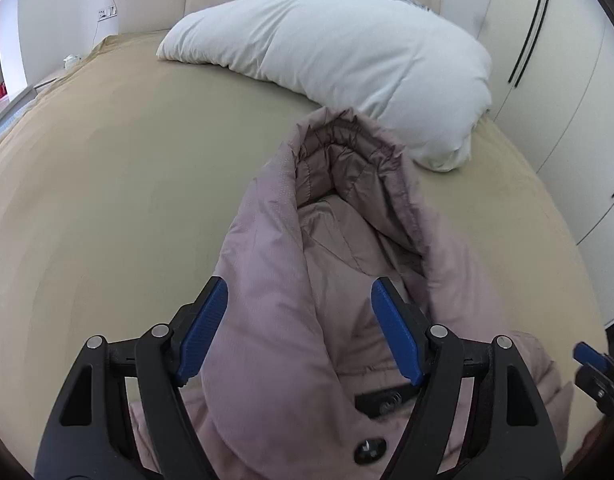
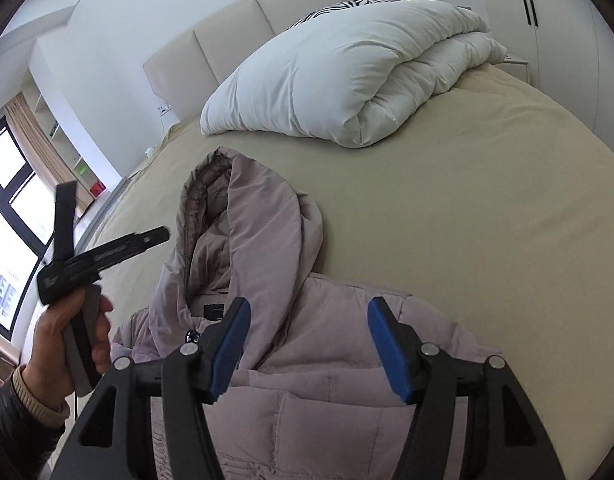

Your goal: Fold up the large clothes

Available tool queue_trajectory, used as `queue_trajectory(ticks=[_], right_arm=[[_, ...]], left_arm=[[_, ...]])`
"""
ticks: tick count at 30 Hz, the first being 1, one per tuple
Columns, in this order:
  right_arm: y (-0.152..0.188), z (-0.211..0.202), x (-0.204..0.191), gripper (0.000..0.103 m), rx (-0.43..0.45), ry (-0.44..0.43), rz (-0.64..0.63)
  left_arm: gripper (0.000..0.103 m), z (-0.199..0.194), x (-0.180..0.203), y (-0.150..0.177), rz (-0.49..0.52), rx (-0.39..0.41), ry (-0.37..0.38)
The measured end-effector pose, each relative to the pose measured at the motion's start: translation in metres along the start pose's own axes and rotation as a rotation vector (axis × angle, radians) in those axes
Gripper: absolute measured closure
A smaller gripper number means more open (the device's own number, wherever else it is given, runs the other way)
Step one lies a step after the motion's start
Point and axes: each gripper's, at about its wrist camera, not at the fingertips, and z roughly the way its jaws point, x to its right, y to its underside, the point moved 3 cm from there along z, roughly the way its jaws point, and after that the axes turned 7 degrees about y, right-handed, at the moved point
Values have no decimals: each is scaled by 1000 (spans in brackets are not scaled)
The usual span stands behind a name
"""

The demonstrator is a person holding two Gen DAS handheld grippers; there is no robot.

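So the bed (image 2: 487,200) has a tan sheet pulled flat, with a padded cream headboard (image 2: 235,28) at the far end and a big white duvet (image 2: 347,76) folded up in front of it; a bit of zebra-print pillow (image 2: 347,5) peeks out behind. White wardrobe doors (image 1: 567,80) run along one side, and a window (image 2: 11,216) with beige curtains sits on the other. The mauve puffer jacket (image 2: 307,360) lies on the sheet nearer the foot, hood (image 1: 339,184) pointing at the duvet and lying open. Left claw (image 1: 299,328) is spread wide, hovering right over the hood's left edge, nothing pinched. Right claw (image 2: 309,348) is spread wide too, over the jacket's shoulder area below the hood, holding nothing. From the right camera you can see the person's left hand (image 2: 63,344) gripping the other tool's handle.
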Motion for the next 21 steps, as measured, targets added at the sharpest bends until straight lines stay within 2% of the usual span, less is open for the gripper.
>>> queue_trajectory(ticks=[2, 4, 6, 7, 9, 10, 13, 17, 21], right_arm=[[-7, 10, -6, 38, -6, 12, -28], [-15, 21, -11, 38, -7, -1, -37], [-24, 33, -20, 38, -13, 1, -54], [-28, 40, -24, 38, -14, 3, -63], [-39, 55, -33, 35, -13, -1, -71], [-46, 64, -38, 32, -11, 4, -73], [-64, 93, -52, 30, -23, 7, -39], [-83, 131, -84, 27, -49, 40, -87], [-95, 170, -99, 28, -78, 163, -133]], left_arm=[[30, 22, -11, -6, -52, -14, -11], [30, 41, -19, -11, -62, -38, -28], [42, 48, -29, -17, -75, -39, -13], [51, 48, -34, -19, -91, -28, -3], [63, 46, -47, -18, -138, -22, 44], [71, 46, -50, -15, -134, -28, 52], [86, 45, -46, -15, -86, -29, 42], [92, 18, -43, -8, -55, 36, 47], [97, -4, -36, 2, -2, 78, 22]])
